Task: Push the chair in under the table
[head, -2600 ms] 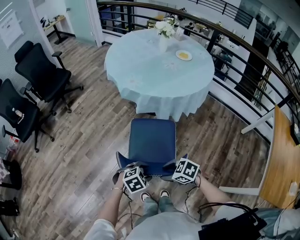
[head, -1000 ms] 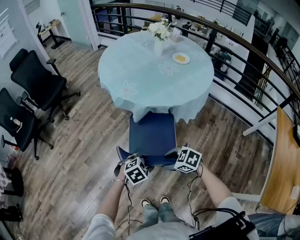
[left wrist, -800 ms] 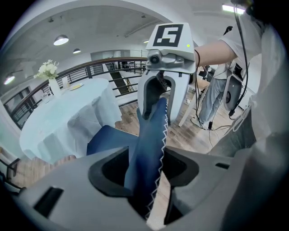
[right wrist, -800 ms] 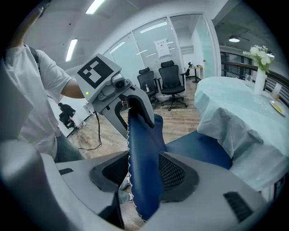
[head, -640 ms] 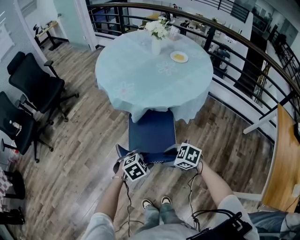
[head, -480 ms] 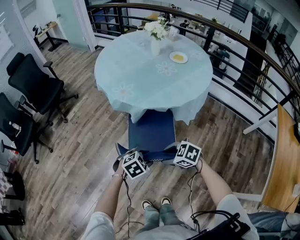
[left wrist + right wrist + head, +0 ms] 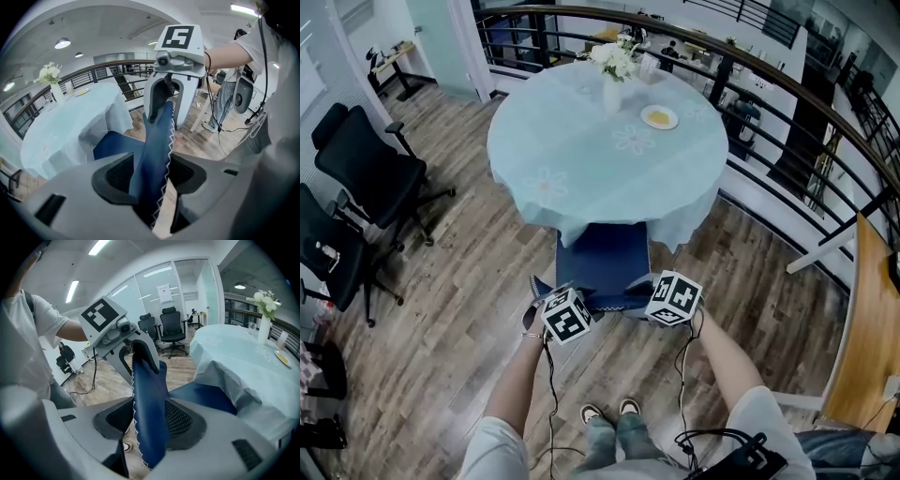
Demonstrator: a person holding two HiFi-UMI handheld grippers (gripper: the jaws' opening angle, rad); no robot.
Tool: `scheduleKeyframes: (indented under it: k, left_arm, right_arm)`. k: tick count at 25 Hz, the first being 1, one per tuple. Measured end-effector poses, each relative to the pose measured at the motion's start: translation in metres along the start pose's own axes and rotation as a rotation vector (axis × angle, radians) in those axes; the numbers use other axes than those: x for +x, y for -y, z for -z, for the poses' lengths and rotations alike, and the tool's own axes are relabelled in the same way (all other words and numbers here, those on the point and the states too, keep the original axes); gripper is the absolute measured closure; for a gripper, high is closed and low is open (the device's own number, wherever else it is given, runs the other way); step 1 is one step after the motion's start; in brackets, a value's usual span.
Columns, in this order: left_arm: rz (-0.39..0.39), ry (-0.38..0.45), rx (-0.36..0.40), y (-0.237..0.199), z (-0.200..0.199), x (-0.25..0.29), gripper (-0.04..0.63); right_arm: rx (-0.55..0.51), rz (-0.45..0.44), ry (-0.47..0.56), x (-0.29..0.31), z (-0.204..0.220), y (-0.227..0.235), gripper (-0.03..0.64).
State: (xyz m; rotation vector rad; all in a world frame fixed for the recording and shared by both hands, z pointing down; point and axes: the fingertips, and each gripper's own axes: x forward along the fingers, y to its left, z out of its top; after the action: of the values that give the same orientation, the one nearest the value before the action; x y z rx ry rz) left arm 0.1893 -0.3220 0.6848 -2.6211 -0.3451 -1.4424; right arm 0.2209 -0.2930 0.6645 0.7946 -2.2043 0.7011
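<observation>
A blue chair (image 7: 602,261) stands at the near edge of the round table (image 7: 572,141), which wears a pale blue cloth; the front of its seat lies under the cloth's hem. Both grippers hold the top of the blue backrest (image 7: 157,150) from behind. My left gripper (image 7: 152,183) is shut on its left end, seen in the head view as the left gripper (image 7: 551,302). My right gripper (image 7: 147,420) is shut on the right end of the backrest (image 7: 149,399), and shows in the head view as the right gripper (image 7: 649,302).
On the table stand a vase of white flowers (image 7: 614,67) and a plate (image 7: 659,117). Black office chairs (image 7: 366,155) stand at the left. A dark railing (image 7: 787,103) curves behind the table, and a wooden tabletop (image 7: 874,319) is at the right. Cables trail by my feet.
The chair has slid further toward the table, so more of its seat is under the cloth. Both grippers moved forward with the backrest, still shut on it.
</observation>
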Motion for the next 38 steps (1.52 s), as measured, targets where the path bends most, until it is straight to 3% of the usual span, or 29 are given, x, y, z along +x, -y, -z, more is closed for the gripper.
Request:
scheduleKeyframes:
  k: [7,26,31,34,38]
  left_arm:
    - [0.015,0.000,0.005,-0.008,0.002,-0.002,0.382]
    - [-0.005,-0.007,0.002,-0.008,0.003,-0.002,0.376]
    - [-0.075,-0.014,0.041,-0.003,0.004,-0.005,0.376]
    - [-0.121,-0.012,0.072,-0.002,0.002,-0.011,0.376]
    - [-0.143,0.058,0.053,0.001,-0.017,-0.036,0.377]
  right_arm:
    - [0.011,-0.044,0.000,0.003,-0.007,0.003,0.410]
    - [0.000,0.008,0.015,0.002,-0.007,0.003,0.410]
    - [0.004,0.040,0.009,0.000,-0.006,0.000,0.410]
    - [0.032,0.037,0.058,-0.009,-0.016,-0.007,0.410]
    - [0.033,0.043,0.109,-0.024,-0.027,-0.016,0.410]
